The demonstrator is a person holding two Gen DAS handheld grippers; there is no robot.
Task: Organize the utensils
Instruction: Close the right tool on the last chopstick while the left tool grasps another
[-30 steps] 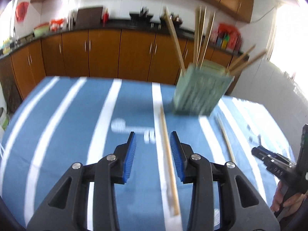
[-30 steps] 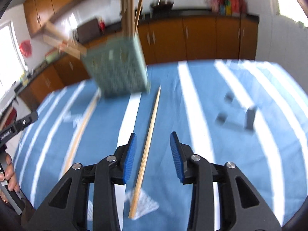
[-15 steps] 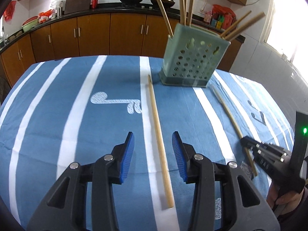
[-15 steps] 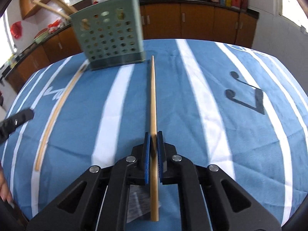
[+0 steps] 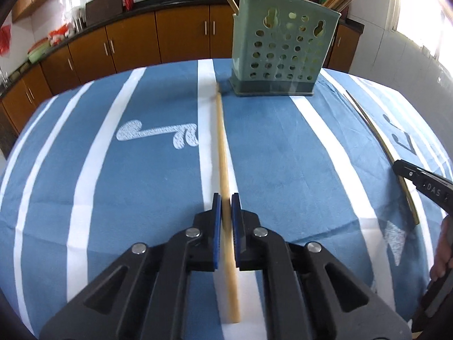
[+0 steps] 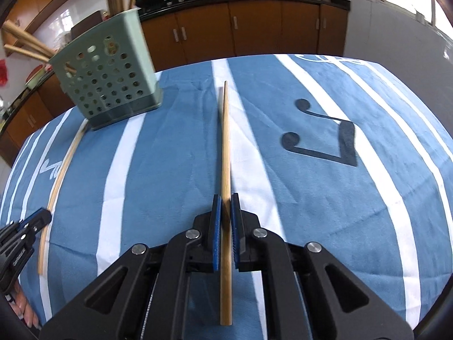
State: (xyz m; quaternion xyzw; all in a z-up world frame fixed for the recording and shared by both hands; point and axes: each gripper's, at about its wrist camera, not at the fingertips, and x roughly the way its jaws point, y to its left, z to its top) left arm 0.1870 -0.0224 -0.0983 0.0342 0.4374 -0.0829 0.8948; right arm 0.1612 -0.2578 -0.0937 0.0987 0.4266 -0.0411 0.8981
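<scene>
Here, the left tool [image 5: 225,208] is closed on a wooden chopstick [image 5: 221,141] near its thick end, and the right tool [image 6: 225,208] is closed in the same way on a second chopstick [image 6: 225,141]. Each stick runs forward from the pads over the blue striped cloth [image 5: 85,170] that covers the counter. Whether either stick is lifted clear of the cloth cannot be told. The tip of the left stick lies just beside the base of the green perforated utensil holder [image 5: 283,56], in which other chopsticks are stood upright; the right stick's tip is set apart from the holder [image 6: 107,85].

A long lever is formed by each grip near the stick's end. If a stick is swung up quickly, rotation or slipping between the pads is likely. If the left tip is driven forward, the holder may be pushed or tipped. A clash between the two sticks over the holder is also possible.
</scene>
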